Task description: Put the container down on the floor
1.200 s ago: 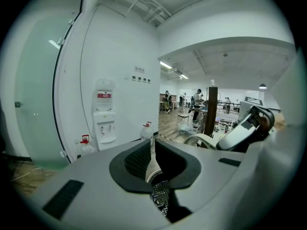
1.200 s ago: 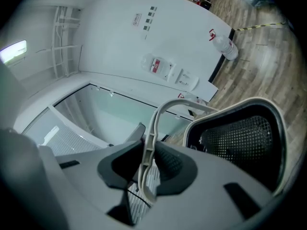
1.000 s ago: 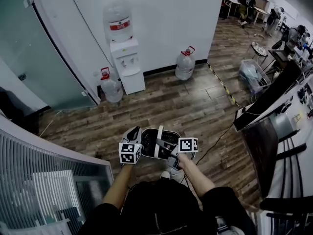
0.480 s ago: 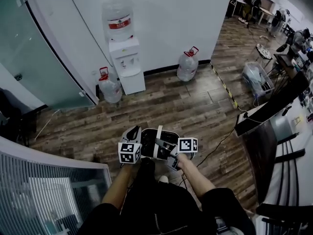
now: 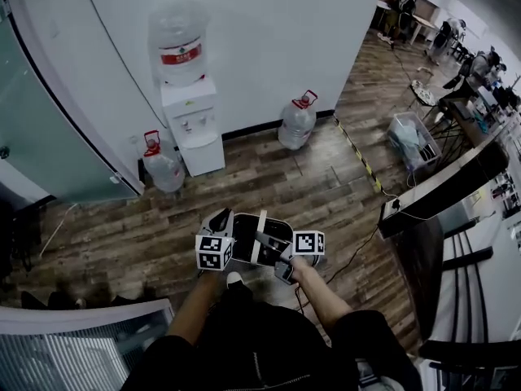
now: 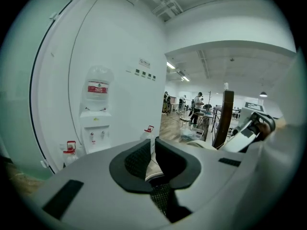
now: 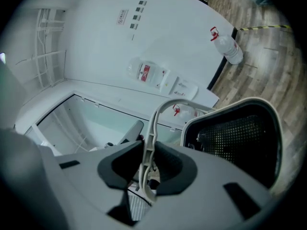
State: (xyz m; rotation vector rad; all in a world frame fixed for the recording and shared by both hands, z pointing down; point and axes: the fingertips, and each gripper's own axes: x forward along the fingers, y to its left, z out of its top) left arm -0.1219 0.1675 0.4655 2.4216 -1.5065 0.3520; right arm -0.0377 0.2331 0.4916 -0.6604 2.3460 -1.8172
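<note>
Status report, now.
Left gripper clamped on container rim. Right gripper just tightened on white handle. Not yet down, above wood floor. Water bottles by wall, clear of path.

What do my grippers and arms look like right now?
Both the left gripper and right gripper have light grey bodies with small black rectangular patches and black, mesh-textured fingers. Each carries a white marker cube printed with black squares. Sleeves are black, forearms bare. The right fingers have just closed slightly further on the container's white handle.
</note>
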